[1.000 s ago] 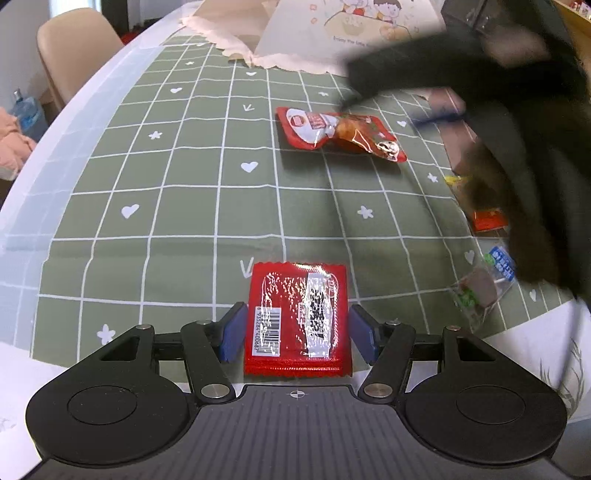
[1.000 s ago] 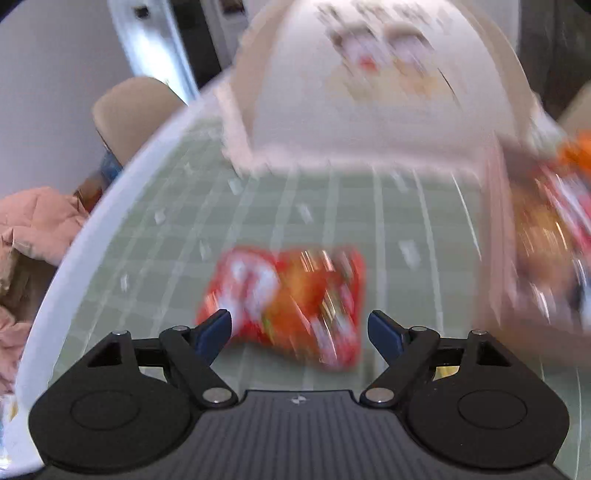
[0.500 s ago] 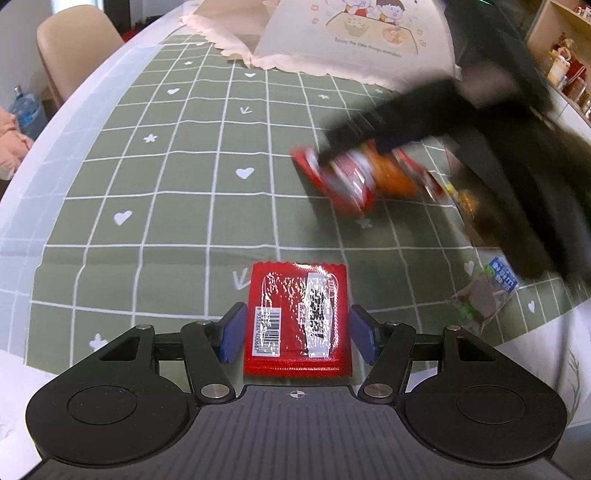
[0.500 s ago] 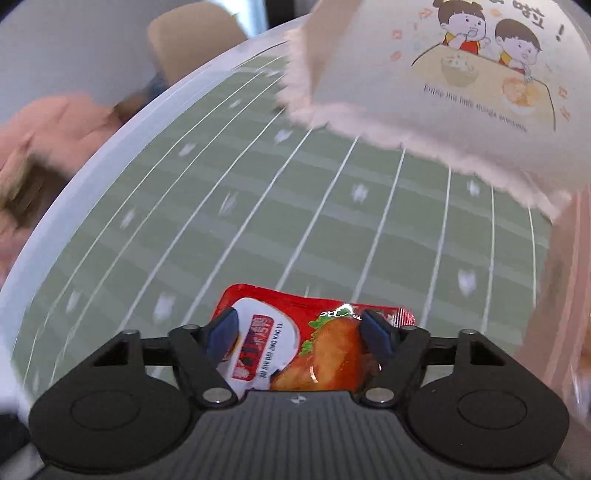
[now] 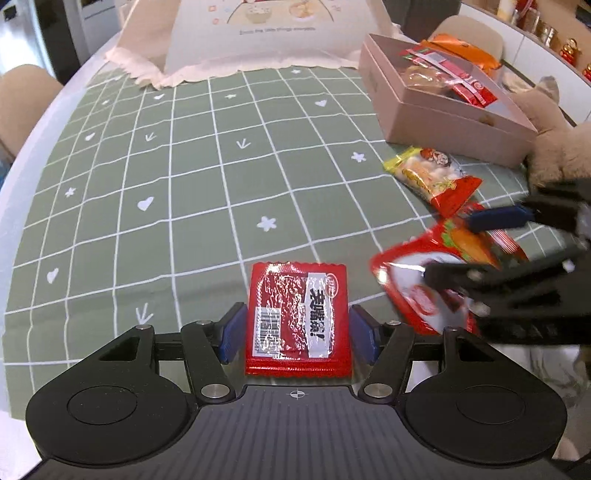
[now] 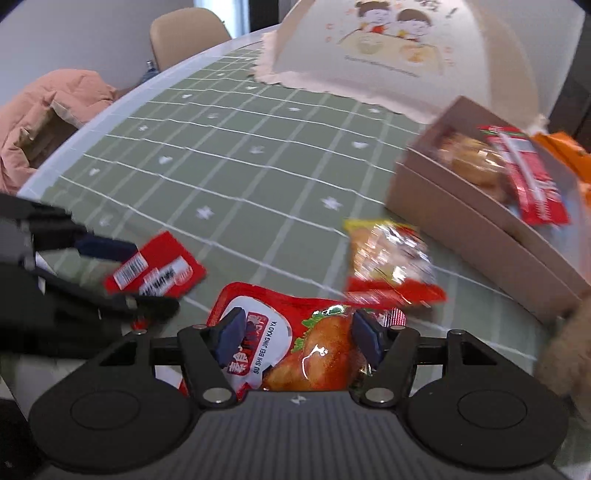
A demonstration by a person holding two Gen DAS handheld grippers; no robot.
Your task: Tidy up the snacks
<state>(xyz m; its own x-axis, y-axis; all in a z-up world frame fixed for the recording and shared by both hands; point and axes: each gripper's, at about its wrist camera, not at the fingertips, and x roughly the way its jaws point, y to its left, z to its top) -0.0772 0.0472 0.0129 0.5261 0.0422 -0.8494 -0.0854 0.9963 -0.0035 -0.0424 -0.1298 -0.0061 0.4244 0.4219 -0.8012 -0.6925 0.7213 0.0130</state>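
Note:
My left gripper (image 5: 297, 332) is shut on a flat red sachet (image 5: 295, 314) with a barcode, held just over the green checked tablecloth (image 5: 184, 184). My right gripper (image 6: 298, 338) grips a red roast-duck packet (image 6: 317, 354) between its blue pads, its jaws still closing on it. In the left wrist view that packet (image 5: 417, 291) hangs at the right in the blurred right gripper (image 5: 469, 245). The right wrist view shows the left gripper (image 6: 129, 275) with its sachet (image 6: 155, 273) at the left.
A pink box (image 5: 443, 122) holding several snacks stands at the far right. A yellow-and-red snack packet (image 5: 432, 181) lies in front of it. A brown plush toy (image 5: 554, 144) sits beside the box, and a white food cover (image 5: 273, 33) at the back.
The right gripper closed on the duck packet and carried it from mid-table to the near right. The left gripper shifted right with its sachet, bringing the pink box into view.

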